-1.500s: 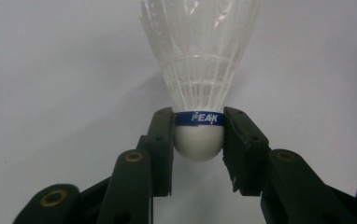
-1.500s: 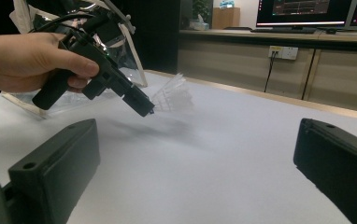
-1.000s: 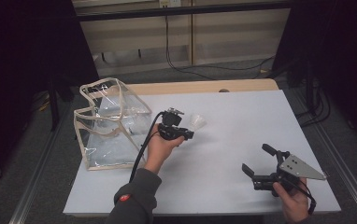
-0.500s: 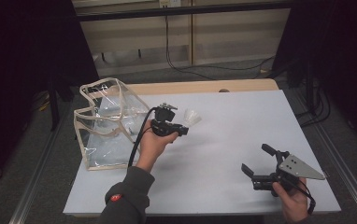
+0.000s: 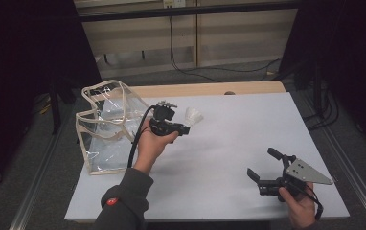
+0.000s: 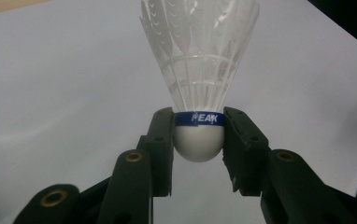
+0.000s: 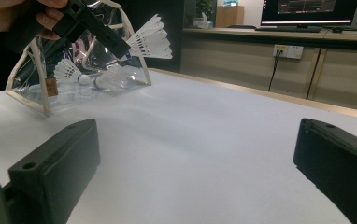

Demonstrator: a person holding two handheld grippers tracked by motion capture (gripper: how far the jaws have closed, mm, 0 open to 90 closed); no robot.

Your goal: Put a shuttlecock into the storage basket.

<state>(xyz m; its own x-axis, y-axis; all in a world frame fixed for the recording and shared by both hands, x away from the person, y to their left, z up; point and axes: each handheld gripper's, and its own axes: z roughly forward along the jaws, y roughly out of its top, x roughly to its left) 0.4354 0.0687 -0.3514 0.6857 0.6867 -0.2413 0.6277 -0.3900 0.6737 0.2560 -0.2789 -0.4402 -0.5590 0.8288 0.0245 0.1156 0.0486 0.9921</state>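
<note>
A white feather shuttlecock with a blue band is held by its cork base in my left gripper, which is shut on it above the table just right of a clear bag. The right gripper view shows that same shuttlecock raised in front of the bag, with another shuttlecock lying inside. My right gripper stands open near the table's front right corner, with nothing between its jaws.
The clear bag with beige trim stands at the left edge of the white table. A wooden strip runs along the table's far edge. Cables lie on the floor beyond it.
My left gripper has carried the shuttlecock leftward, closer to the clear bag. The right gripper has stayed in place.
</note>
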